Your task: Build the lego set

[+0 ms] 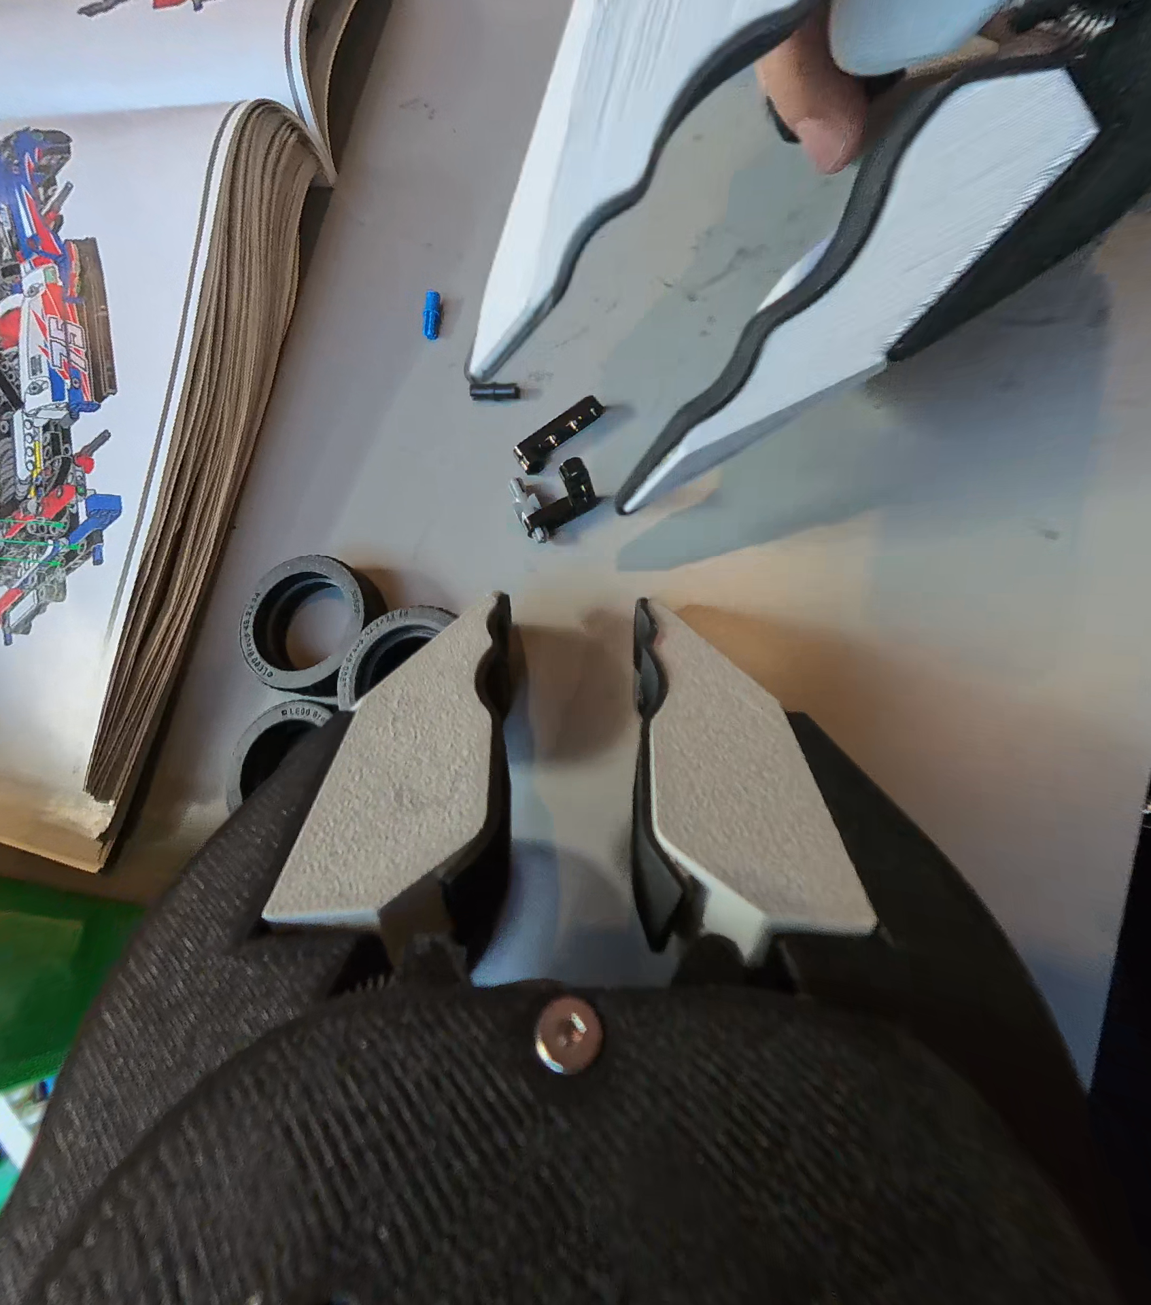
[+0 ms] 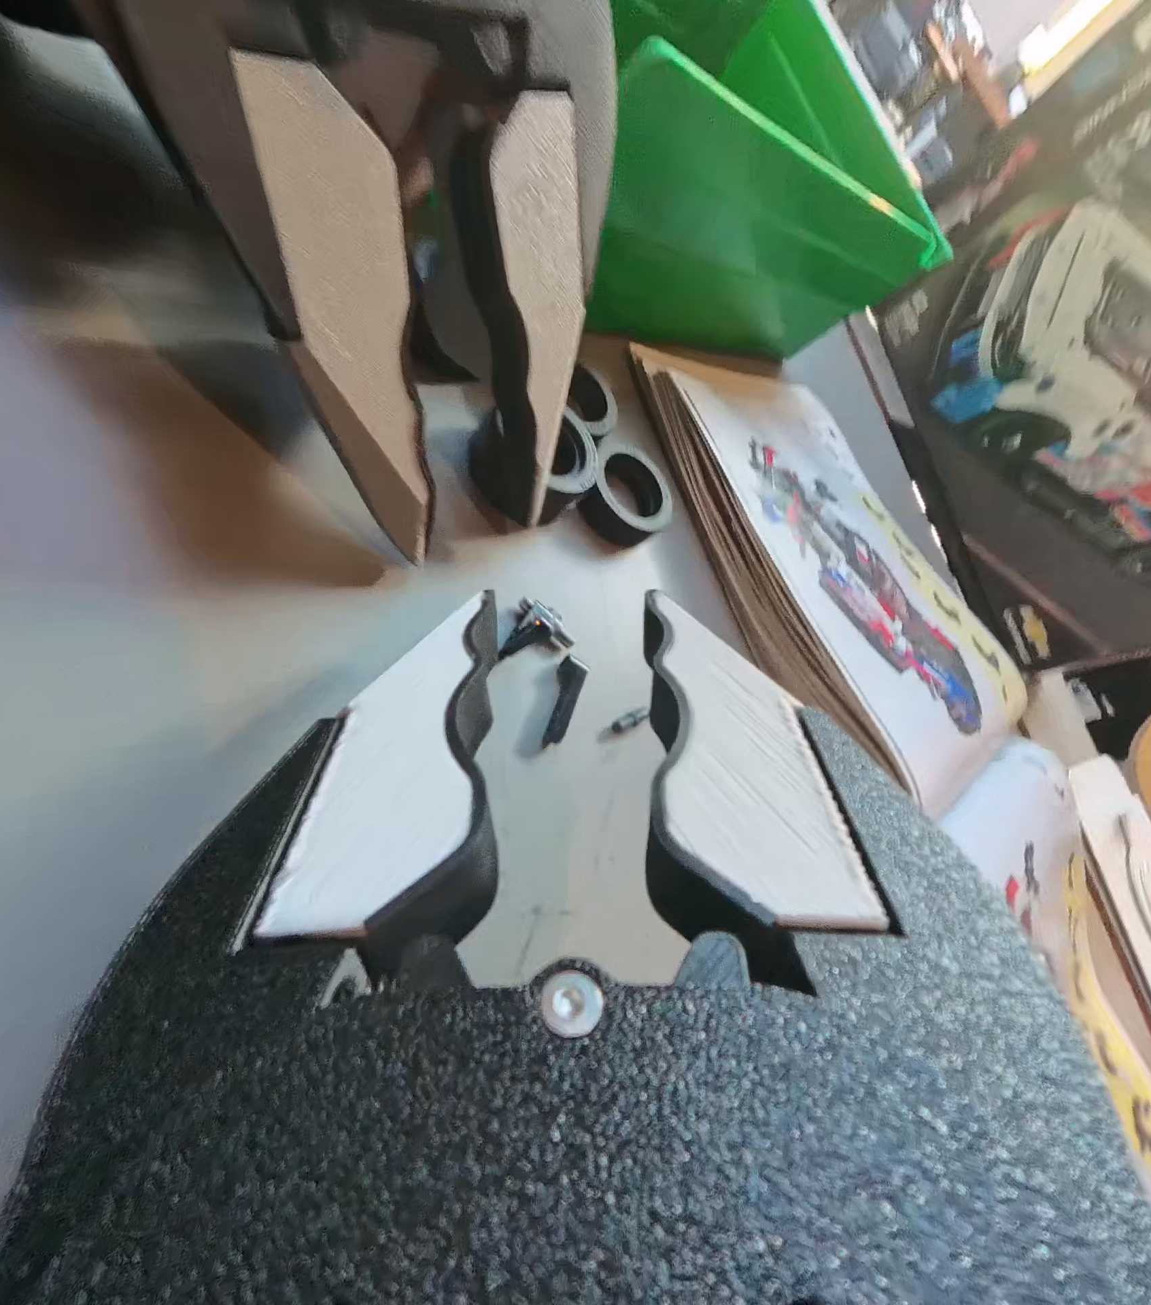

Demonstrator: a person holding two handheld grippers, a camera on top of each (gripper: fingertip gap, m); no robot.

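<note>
— The fingers [image 1: 466,763] of the left gripper [image 1: 572,611], how do they stand?

— Parted, a clear gap between them, nothing held. They hang low over the pale desk [image 1: 841,671], right beside three black tyres [image 1: 300,628] that lie on their sides, touching one another.

— And the right gripper [image 2: 565,600]?

— Its fingers are spread wider, also empty. From the left wrist view it comes in from the far side, tips down near the desk, with the loose lego pieces between them. A person's fingertip [image 1: 823,120] shows behind its fingers.

— Which pieces?

— A short black beam [image 1: 558,432] lying flat; just beside it a small black angled assembly with a grey pin [image 1: 551,501]; a small black pin [image 1: 493,390] close to one right fingertip; and a blue pin [image 1: 431,316] a little apart, toward the booklet. The right wrist view is blurred, so I can't tell whether that fingertip touches the black pin.

— The booklet?

— The instruction booklet [image 1: 28,353] lies open on the desk beside the tyres, showing a red, white and blue vehicle. Beyond it there is a green box [image 2: 735,198], and the set's box [image 2: 1088,318] stands along the edge
</note>
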